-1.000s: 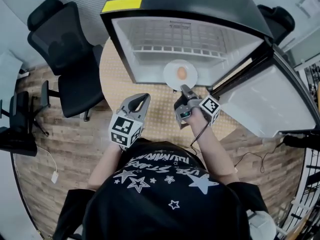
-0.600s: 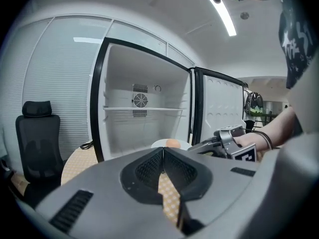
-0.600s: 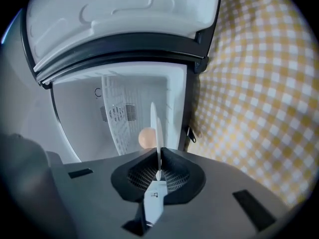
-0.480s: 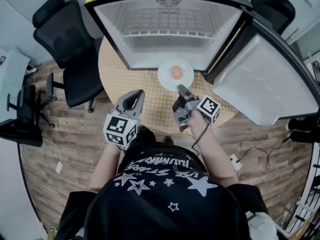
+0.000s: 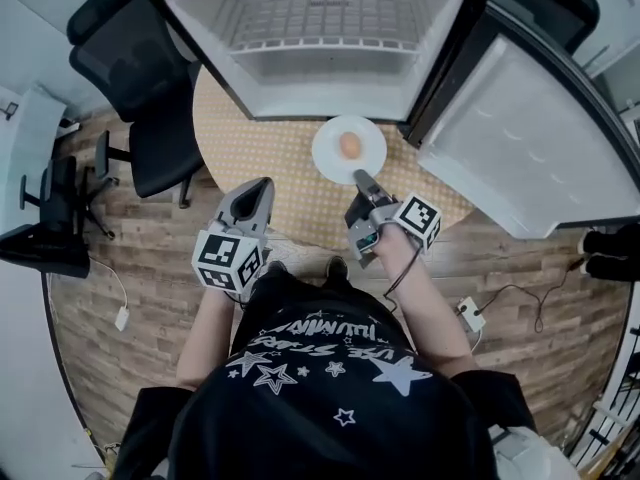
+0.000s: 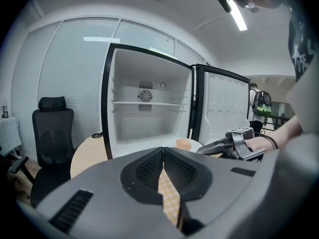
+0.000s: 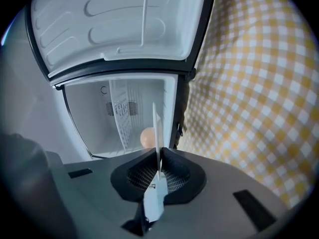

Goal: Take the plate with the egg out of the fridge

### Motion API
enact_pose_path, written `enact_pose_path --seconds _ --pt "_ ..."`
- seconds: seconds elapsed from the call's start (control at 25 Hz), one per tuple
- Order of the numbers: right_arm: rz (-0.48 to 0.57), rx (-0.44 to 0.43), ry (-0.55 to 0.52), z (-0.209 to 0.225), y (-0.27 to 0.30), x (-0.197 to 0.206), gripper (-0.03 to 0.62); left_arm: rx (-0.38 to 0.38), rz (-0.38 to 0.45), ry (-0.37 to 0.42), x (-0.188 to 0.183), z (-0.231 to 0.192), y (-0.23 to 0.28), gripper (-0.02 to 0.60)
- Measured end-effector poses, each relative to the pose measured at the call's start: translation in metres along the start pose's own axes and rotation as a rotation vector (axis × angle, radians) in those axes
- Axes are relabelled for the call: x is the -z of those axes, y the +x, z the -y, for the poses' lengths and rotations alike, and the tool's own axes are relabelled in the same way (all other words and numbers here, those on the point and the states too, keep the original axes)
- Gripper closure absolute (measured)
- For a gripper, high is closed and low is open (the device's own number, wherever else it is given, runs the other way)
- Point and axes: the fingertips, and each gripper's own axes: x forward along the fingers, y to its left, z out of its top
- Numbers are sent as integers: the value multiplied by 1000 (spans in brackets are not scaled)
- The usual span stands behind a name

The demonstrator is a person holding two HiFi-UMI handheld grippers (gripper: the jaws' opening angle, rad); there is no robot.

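A white plate (image 5: pixel 333 158) with a brown egg (image 5: pixel 349 145) on it is out in front of the open fridge (image 5: pixel 310 48), over the checked table (image 5: pixel 260 153). My right gripper (image 5: pixel 358 179) is shut on the plate's near rim. In the right gripper view the plate (image 7: pixel 155 126) stands edge-on between the pads, with the egg (image 7: pixel 147 137) just left of it. My left gripper (image 5: pixel 260 186) hangs left of the plate, shut and with nothing in it. In the left gripper view its pads (image 6: pixel 149 166) meet, and the egg (image 6: pixel 183 144) and the right gripper (image 6: pixel 219 146) lie beyond.
The fridge door (image 5: pixel 520 138) stands wide open to the right. Inside, the wire shelf (image 5: pixel 320 23) is bare. Black office chairs (image 5: pixel 130 78) stand left of the round table. A cable and a plug block (image 5: pixel 468 314) lie on the wooden floor at the right.
The plate with the egg has come out from the fridge's front lip to over the table. Both grippers have drawn back toward the person; the right stays shut on the rim.
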Motion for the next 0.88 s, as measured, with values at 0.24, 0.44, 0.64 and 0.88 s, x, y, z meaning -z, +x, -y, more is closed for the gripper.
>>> enact_pose_path --seconds 0.24,0.44,0.64,0.88 --pt "55 -8 -4 -7 -11 -13 559 55 24 4 -8 9 16 572" --pt "88 3 -10 -9 -21 -7 559 77 48 7 -9 8 2 572" --pt "118 -1 -12 -17 -31 15 559 92 38 -19 7 1 -30 572" --pt "161 -3 -13 -21 -48 44 559 135 39 0 15 0 -64 572"
